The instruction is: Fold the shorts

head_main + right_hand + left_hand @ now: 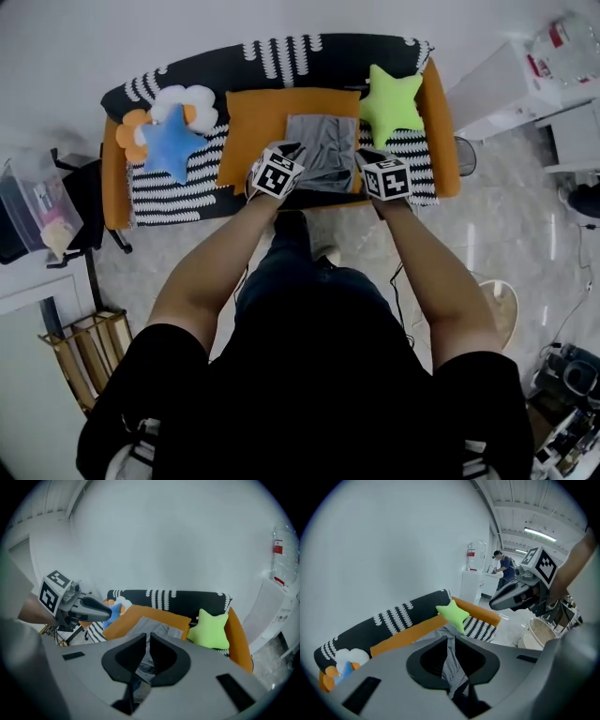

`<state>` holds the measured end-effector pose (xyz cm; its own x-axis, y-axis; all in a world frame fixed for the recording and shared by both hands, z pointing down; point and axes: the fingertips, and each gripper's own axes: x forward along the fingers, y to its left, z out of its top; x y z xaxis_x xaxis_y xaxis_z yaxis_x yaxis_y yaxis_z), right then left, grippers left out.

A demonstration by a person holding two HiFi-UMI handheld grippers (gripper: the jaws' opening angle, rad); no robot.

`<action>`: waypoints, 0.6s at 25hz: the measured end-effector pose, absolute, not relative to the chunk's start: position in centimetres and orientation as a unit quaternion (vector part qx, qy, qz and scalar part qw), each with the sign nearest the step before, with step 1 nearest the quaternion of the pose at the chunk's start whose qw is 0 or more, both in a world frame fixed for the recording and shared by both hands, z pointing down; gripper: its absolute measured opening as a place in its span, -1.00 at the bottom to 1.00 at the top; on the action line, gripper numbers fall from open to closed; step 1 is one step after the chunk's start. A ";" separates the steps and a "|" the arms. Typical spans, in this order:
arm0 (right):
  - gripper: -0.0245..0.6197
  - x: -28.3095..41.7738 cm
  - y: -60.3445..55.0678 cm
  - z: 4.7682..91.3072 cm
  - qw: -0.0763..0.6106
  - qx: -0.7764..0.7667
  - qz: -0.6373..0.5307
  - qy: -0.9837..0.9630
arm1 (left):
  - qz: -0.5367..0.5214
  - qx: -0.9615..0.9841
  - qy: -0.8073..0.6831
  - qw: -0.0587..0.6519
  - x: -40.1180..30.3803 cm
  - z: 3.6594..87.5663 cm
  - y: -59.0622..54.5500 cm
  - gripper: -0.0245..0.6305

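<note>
Grey shorts [322,150] lie on an orange mat [255,122] on the sofa seat, their near edge lifted off it. My left gripper [291,152] is shut on the near left corner and my right gripper [366,156] is shut on the near right corner. In the left gripper view a fold of the grey shorts [449,665] hangs pinched in the left gripper [449,639], and the right gripper [520,595] shows to its right. In the right gripper view the right gripper [147,639] pinches the shorts [157,631], with the left gripper [82,607] at the left.
The sofa [328,54] has a black-and-white striped cover and orange arms. A green star cushion [391,105] leans at the seat's right, a blue star cushion [172,142] and a flower cushion [187,98] at its left. White cabinets [525,89] stand to the right.
</note>
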<state>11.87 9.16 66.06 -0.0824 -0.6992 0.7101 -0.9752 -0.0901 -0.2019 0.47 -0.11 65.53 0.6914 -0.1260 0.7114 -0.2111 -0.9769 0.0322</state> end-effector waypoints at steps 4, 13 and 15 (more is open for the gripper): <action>-0.83 13.8 6.5 62.2 0.176 0.663 0.329 -0.649 | 0.360 0.925 -0.103 0.069 1.3 62.2 -2.0 -0.72; -0.84 17.2 2.9 54.9 0.129 0.701 0.292 -0.638 | 0.320 0.941 -0.110 0.031 3.6 54.2 -7.0 -0.72; -0.84 17.9 2.1 53.1 0.119 0.707 0.283 -0.637 | 0.307 0.945 -0.113 0.027 4.1 52.3 -8.2 -0.72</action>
<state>17.86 2.06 53.06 0.0277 -0.8333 0.5521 -0.9685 -0.1592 -0.1917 4.10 -8.21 52.29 0.7859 -0.1961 0.5864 -0.2293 -0.9732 -0.0181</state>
